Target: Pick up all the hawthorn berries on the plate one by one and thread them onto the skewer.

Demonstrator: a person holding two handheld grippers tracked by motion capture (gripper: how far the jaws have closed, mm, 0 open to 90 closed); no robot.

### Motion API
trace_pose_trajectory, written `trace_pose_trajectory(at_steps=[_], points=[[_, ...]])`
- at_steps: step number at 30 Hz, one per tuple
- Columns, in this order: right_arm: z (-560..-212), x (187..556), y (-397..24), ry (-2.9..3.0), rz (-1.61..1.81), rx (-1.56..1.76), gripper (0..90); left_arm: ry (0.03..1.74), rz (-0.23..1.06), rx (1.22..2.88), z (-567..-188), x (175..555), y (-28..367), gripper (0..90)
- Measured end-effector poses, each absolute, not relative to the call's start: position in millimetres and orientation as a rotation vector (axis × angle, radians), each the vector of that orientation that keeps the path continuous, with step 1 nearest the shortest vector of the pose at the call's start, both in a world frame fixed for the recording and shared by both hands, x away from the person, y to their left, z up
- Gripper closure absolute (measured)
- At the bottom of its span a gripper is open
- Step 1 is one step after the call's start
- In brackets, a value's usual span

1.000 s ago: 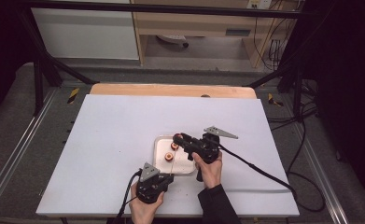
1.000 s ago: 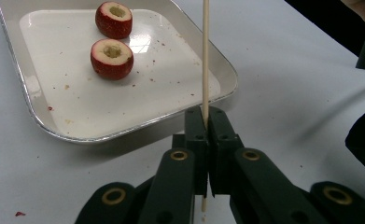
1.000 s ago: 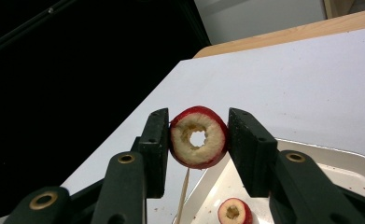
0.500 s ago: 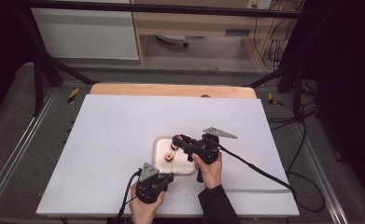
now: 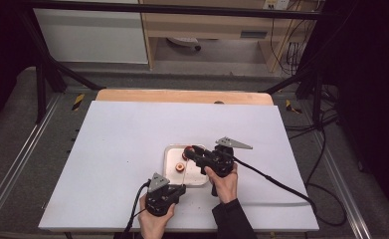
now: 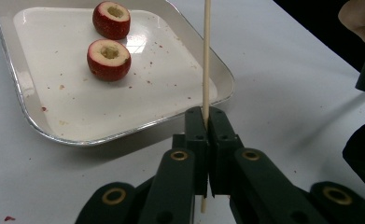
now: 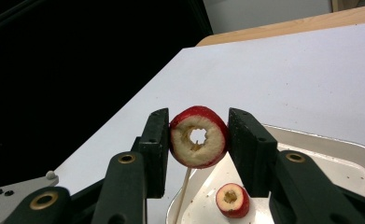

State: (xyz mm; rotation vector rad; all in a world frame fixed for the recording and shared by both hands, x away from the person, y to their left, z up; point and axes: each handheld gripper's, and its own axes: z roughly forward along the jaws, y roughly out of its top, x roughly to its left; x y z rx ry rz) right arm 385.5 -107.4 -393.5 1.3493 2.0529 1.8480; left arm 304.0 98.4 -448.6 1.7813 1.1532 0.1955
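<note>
My left gripper is shut on a thin wooden skewer that stands upright beside the tray's near edge. Two cored red fruit pieces lie on the white tray. My right gripper is shut on a third cored red fruit piece, held above the tray with its hole facing the camera. The skewer rises from below into that fruit, and its tip shows inside the hole. In the high view the right gripper hangs over the tray, with the left gripper just in front.
The tray sits near the front middle of a white table with a wooden strip along its far edge. Red crumbs speckle the tray and the table. Cables trail off the table's right side. Another fruit piece lies under the right gripper.
</note>
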Motion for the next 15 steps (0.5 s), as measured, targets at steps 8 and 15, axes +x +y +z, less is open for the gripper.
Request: trace_pose_trajectory(at_steps=[8, 15], points=[[-390.8, 387.3, -111.3, 2.102, 1.811, 1.332, 60.6, 1.131, 0.189, 1.786, -447.0, 303.0, 97.8, 88.3], [-395.0, 390.2, -113.5, 2.032, 1.922, 1.527, 60.5, 1.15, 0.213, 1.757, -449.9, 301.1, 96.0, 88.4]])
